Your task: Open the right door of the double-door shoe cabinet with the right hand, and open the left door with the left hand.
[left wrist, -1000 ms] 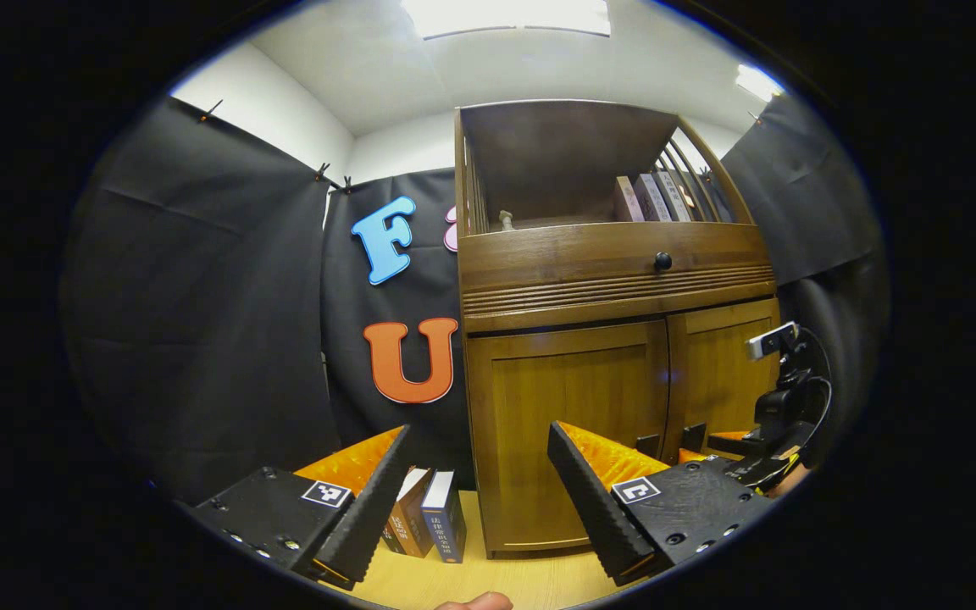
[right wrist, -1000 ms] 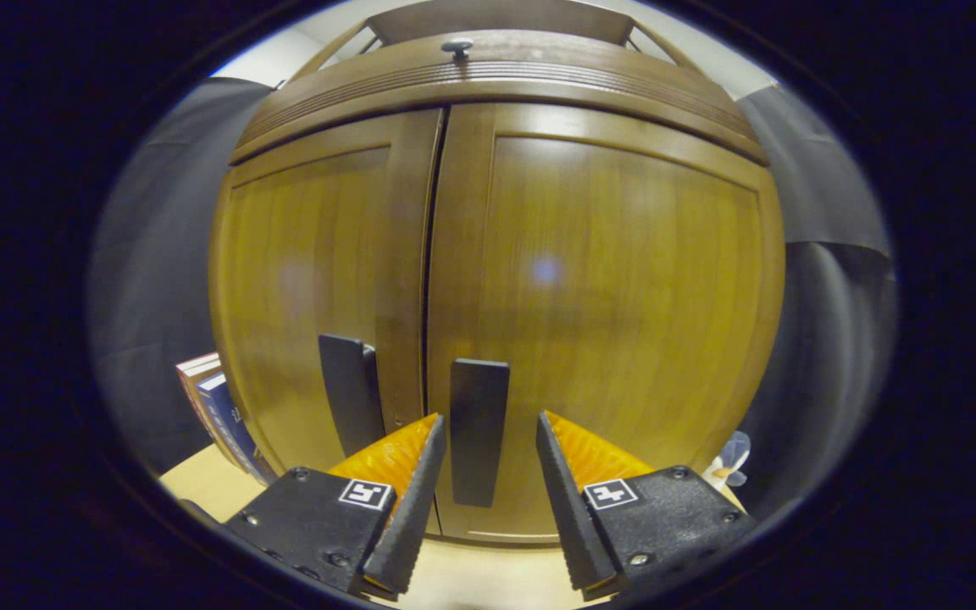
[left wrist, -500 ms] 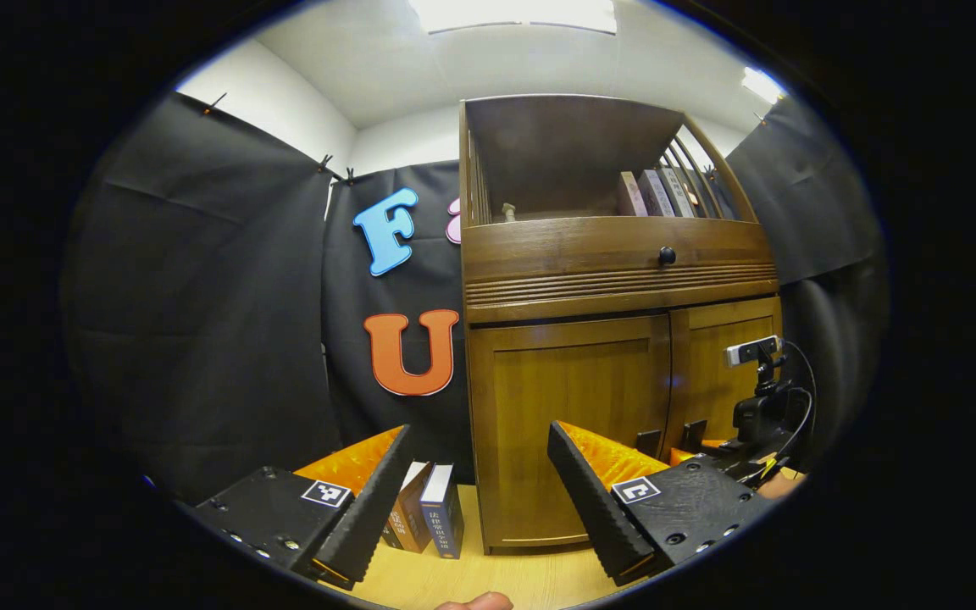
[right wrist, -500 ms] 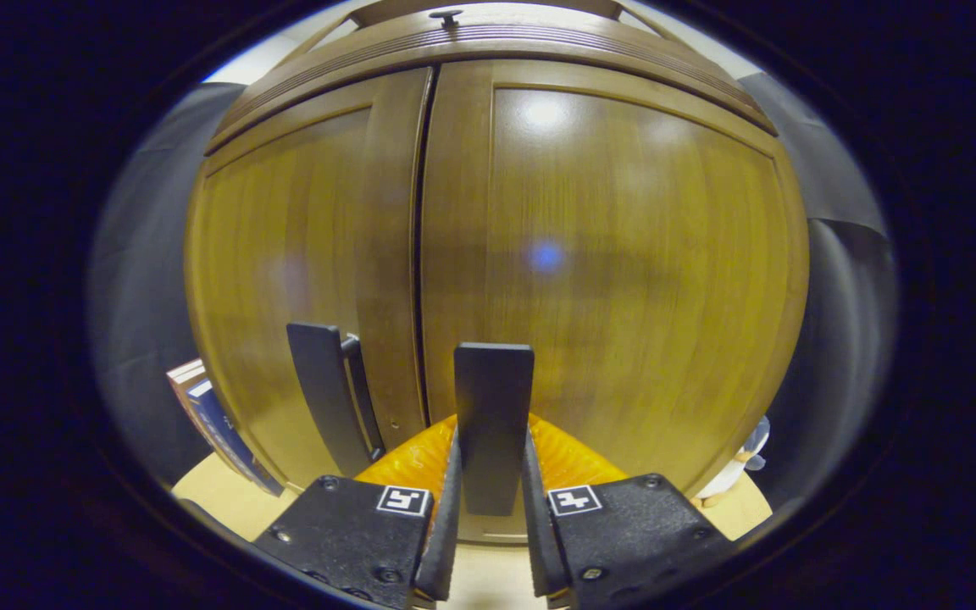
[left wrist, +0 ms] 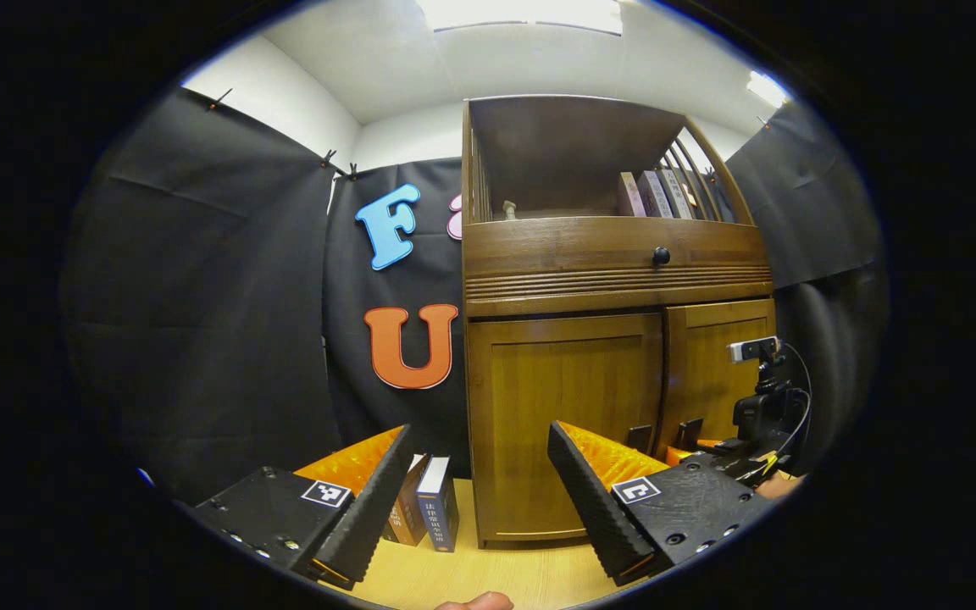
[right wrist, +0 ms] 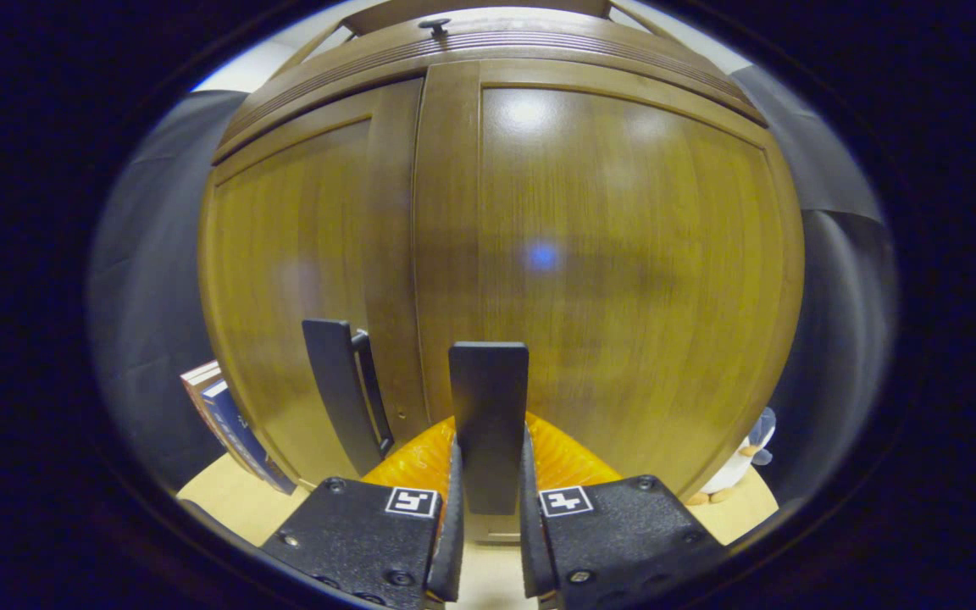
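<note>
Black fingers of the right gripper (right wrist: 488,517) clamp the right door's handle (right wrist: 488,424); the left gripper (left wrist: 479,491) hangs open, facing the cabinet (left wrist: 607,271).

The shoe cabinet (left wrist: 615,407) is brown wood and stands upright on the bench. Its right door (right wrist: 623,280) and left door (right wrist: 302,280) both sit nearly flush. Each carries a flat black vertical handle beside the centre seam: right handle (right wrist: 488,407), left handle (right wrist: 335,390).
</note>
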The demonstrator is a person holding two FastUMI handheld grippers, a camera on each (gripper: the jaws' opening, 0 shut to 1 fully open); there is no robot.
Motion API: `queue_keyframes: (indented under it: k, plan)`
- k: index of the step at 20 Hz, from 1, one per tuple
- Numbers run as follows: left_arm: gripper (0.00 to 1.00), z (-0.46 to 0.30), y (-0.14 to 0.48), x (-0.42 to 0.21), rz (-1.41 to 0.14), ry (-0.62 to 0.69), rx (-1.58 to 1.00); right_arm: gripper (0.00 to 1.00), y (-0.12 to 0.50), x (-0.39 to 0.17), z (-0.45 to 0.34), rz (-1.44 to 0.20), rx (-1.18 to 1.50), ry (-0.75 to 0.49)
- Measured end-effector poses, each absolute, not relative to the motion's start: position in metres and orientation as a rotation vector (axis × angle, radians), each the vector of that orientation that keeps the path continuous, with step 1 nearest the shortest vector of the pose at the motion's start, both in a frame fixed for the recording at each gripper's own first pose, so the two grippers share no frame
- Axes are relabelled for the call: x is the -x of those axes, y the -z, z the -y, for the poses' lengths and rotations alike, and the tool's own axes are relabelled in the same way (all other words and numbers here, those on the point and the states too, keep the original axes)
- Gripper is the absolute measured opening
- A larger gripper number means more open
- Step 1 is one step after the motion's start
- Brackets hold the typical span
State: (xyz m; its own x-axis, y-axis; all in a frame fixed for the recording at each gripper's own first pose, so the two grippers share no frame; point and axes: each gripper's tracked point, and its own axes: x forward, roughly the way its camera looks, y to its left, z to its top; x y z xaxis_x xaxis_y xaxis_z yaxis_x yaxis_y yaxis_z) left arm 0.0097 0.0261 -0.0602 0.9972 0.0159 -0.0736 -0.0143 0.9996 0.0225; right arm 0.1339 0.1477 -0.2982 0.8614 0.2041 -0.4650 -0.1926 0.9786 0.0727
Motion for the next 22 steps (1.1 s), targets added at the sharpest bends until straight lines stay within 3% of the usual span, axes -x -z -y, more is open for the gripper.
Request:
queue_keyframes:
  k: [1,3,22]
  plan:
    - [1.0,-0.024,0.062,-0.009,-0.082,-0.012,-0.019,0.3,0.298,-0.13,-0.146,-0.492,-0.024,-0.212]
    - [0.96,-0.019,0.066,-0.008,-0.097,-0.002,-0.019,0.3,0.295,-0.121,-0.144,-0.498,-0.03,-0.216]
    - [0.96,0.026,0.081,0.009,-0.166,0.055,-0.011,0.3,0.27,-0.021,-0.082,-0.502,-0.045,-0.25]
